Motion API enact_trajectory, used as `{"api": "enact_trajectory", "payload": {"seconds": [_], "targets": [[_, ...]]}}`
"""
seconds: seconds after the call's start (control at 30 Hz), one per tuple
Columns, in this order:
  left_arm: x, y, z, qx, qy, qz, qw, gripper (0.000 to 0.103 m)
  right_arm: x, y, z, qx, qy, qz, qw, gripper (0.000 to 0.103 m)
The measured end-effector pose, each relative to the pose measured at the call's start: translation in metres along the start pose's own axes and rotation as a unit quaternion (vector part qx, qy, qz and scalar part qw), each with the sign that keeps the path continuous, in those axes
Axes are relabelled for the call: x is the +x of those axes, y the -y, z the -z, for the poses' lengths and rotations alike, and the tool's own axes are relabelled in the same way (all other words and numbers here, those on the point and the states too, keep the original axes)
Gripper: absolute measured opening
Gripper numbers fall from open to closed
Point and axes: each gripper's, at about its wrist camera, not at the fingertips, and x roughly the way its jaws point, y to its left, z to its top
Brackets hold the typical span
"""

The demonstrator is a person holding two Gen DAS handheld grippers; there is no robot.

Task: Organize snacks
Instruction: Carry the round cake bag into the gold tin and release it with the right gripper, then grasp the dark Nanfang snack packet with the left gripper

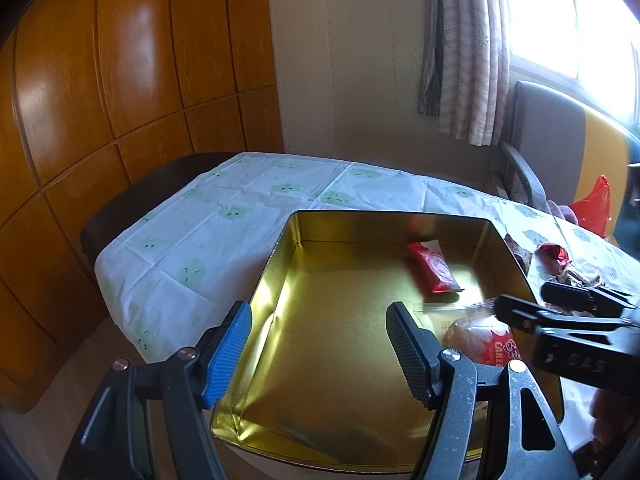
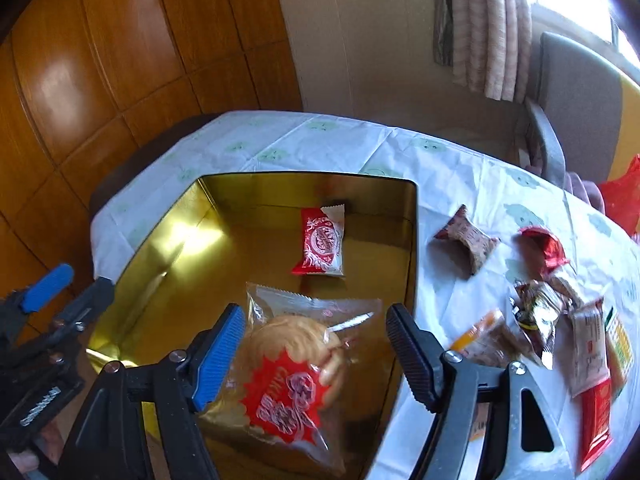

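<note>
An open gold tin (image 1: 392, 214) (image 2: 308, 176) stands on the white tablecloth with green prints. A small red-and-white snack packet (image 2: 322, 244) (image 1: 434, 268) lies on the tin's floor near the far wall. My right gripper (image 2: 316, 344) hangs open over the tin's near right part. A clear cake packet with a red starburst label (image 2: 288, 360) (image 1: 480, 336) lies blurred between its fingers, clear of the black pad. My left gripper (image 1: 320, 356) is open and straddles the tin's near left wall, blue finger outside, black finger inside, gripping nothing.
Several loose wrapped snacks (image 2: 540, 312) lie on the cloth right of the tin, among them a brown packet (image 2: 468, 242) and a red foil one (image 2: 544, 246). A grey chair (image 2: 576, 112) and a red bag (image 2: 624, 196) stand beyond the table's right end. Wood panelling fills the left.
</note>
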Motion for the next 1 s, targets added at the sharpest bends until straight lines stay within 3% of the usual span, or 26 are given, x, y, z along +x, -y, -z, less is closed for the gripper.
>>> {"api": "enact_trajectory", "payload": {"seconds": [0.33,0.57,0.77,1.0], "targets": [[-0.008,0.021,0.001,0.032,-0.002,0.048,0.9983,0.07,-0.064,0.059,0.052,0.082,0.032,0.034,0.996,0.075],[-0.017,0.053,-0.002,0.075,-0.008,0.101,0.992,0.07,-0.085,0.11,0.103,0.144,0.001,0.083,0.986,0.075],[-0.025,0.097,-0.013,0.133,-0.016,0.154,0.9789,0.07,-0.092,0.134,0.139,0.169,-0.016,0.111,0.979,0.075],[-0.018,0.16,-0.029,0.199,-0.053,0.218,0.954,0.07,-0.093,0.136,0.155,0.141,-0.023,0.129,0.981,0.075]]}}
